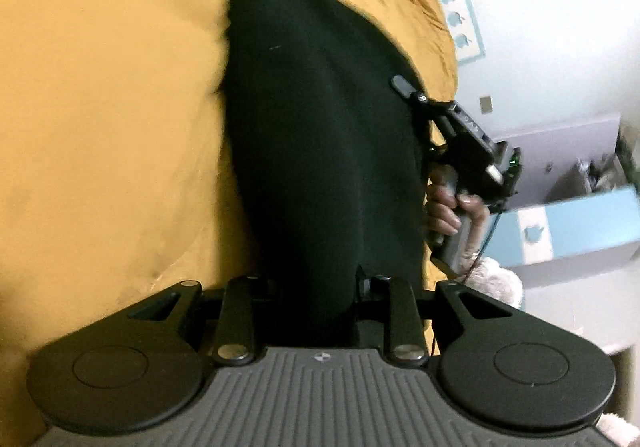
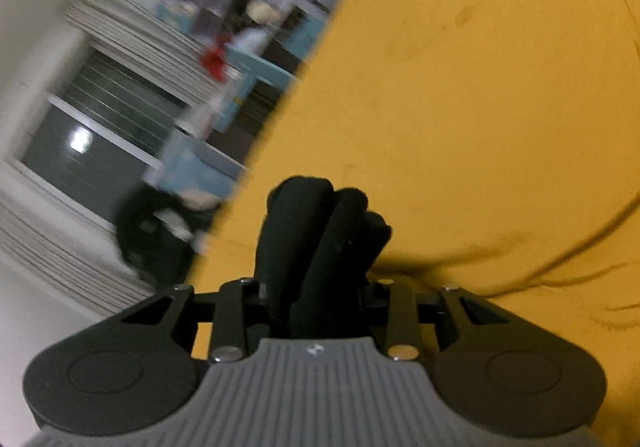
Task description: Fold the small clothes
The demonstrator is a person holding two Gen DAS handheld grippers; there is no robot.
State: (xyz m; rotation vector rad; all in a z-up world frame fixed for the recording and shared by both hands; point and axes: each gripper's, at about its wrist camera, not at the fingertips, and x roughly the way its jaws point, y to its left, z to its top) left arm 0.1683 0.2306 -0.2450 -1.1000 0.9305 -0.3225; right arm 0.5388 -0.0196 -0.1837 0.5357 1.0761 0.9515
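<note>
A small black garment hangs stretched above a mustard-yellow sheet. My left gripper is shut on its near edge; the cloth covers the fingertips. My right gripper shows in the left wrist view at the cloth's right edge, held by a hand. In the right wrist view, my right gripper is shut on a bunched fold of the black garment, which hides its fingertips, above the yellow sheet.
The sheet's edge runs along the right in the left wrist view, with a white wall and light-blue furniture beyond. The right wrist view shows a window with blinds, blue furniture and a dark object off the sheet's left edge.
</note>
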